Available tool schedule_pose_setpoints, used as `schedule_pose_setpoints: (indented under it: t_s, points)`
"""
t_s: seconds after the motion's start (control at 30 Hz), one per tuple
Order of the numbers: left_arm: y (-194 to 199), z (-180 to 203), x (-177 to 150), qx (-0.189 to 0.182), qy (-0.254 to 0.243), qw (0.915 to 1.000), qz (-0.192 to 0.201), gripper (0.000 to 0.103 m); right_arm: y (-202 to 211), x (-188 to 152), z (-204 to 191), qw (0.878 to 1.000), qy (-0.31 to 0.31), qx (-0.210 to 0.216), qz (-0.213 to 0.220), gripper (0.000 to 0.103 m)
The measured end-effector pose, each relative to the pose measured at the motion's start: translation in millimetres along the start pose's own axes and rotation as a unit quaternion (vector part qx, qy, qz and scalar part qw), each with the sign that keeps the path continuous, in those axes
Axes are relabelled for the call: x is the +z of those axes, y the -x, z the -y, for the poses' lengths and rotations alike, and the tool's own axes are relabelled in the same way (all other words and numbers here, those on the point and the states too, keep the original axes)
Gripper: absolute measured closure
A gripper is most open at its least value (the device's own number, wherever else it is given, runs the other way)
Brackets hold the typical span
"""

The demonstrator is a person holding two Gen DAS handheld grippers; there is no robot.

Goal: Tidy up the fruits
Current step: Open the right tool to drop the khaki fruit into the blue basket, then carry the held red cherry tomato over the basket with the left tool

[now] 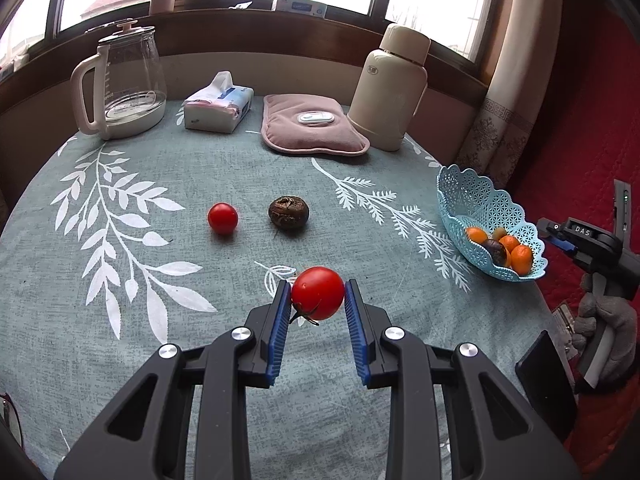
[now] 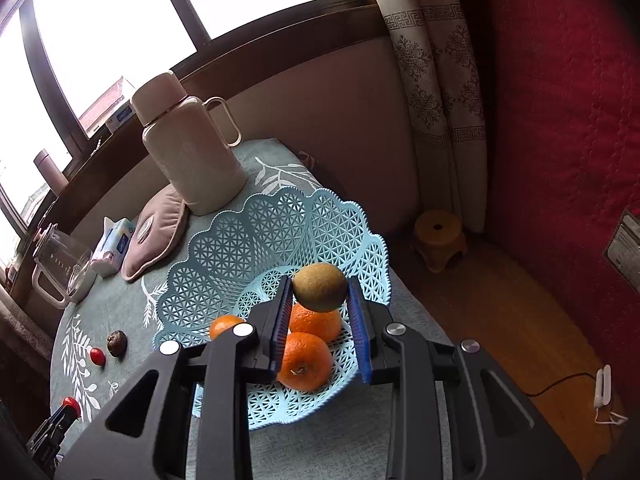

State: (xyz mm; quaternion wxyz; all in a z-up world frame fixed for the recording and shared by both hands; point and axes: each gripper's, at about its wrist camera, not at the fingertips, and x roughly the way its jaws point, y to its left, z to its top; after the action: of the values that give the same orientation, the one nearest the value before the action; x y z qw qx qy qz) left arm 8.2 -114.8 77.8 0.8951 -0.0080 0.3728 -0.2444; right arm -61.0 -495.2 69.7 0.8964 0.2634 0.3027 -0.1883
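Round table (image 1: pixel 168 184) with teal leaf-print cloth. Back row, left to right — glass kettle (image 1: pixel 122 84), tissue pack (image 1: pixel 218 104), pink heat pad (image 1: pixel 312 126), cream thermos (image 1: pixel 390 88). Mid-table: small tomato (image 1: pixel 223 218) just beside a dark brown fruit (image 1: pixel 288 213), apart. Right edge — blue lattice basket (image 1: pixel 476 200), resting on the cloth.

We see a pale blue lattice basket (image 2: pixel 224 256), orange mandarins (image 2: pixel 306 360), red tomatoes (image 1: pixel 318 292), and white leaf prints on the grey-green counter (image 1: pixel 200 184) cloth.
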Motion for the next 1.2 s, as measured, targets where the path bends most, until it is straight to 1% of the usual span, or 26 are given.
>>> schedule_pose_setpoints:
  t_s: [0.13,0.33,0.4,0.43,0.47,0.6,0.7,0.83,1.07,1.2]
  points:
    - [0.6,4.6,3.3,-0.004,-0.002,1.0,0.0,0.075,3.8,2.1,2.3,1.0,-0.01,0.002,0.003,0.072]
    - [-2.2,21.8,9.9,-0.016,-0.017,0.9997,0.0,0.075,18.2,8.2,6.0,0.999,-0.023,0.013,0.02,0.071]
    - [-4.7,30.4,12.8,-0.02,-0.025,0.9995,-0.001,0.075,24.6,10.6,7.8,0.999,-0.03,0.018,0.029,0.068]
    - [-6.4,35.6,14.5,-0.022,-0.029,0.9993,-0.001,0.075,28.6,11.9,9.3,0.999,-0.034,0.02,0.035,0.061]
    - [-8.3,41.3,16.3,-0.025,-0.033,0.9991,-0.002,0.075,32.3,13.6,10.5,0.998,-0.037,0.021,0.04,0.059]
    - [-17.3,64.4,27.5,-0.037,-0.051,0.998,-0.002,0.075,43.5,18.2,14.6,0.997,-0.047,0.033,0.051,0.059]
    - [-26.8,84.0,37.2,-0.046,-0.064,0.9969,0.0,0.075,48.6,20.0,17.4,0.996,-0.058,0.049,0.051,0.059]
    - [-46.4,108.3,48.3,-0.067,-0.073,0.9951,-0.011,0.075,53.9,24.8,18.8,0.995,-0.061,0.057,0.057,0.059]
    - [-77.6,144.1,62.9,-0.088,-0.091,0.9917,-0.021,0.075,49.8,29.1,32.4,0.993,-0.083,0.057,0.054,0.059]
    - [-88.1,148.0,65.9,-0.095,-0.085,0.9914,-0.029,0.075,45.5,31.2,41.2,0.993,-0.095,0.054,0.05,0.059]
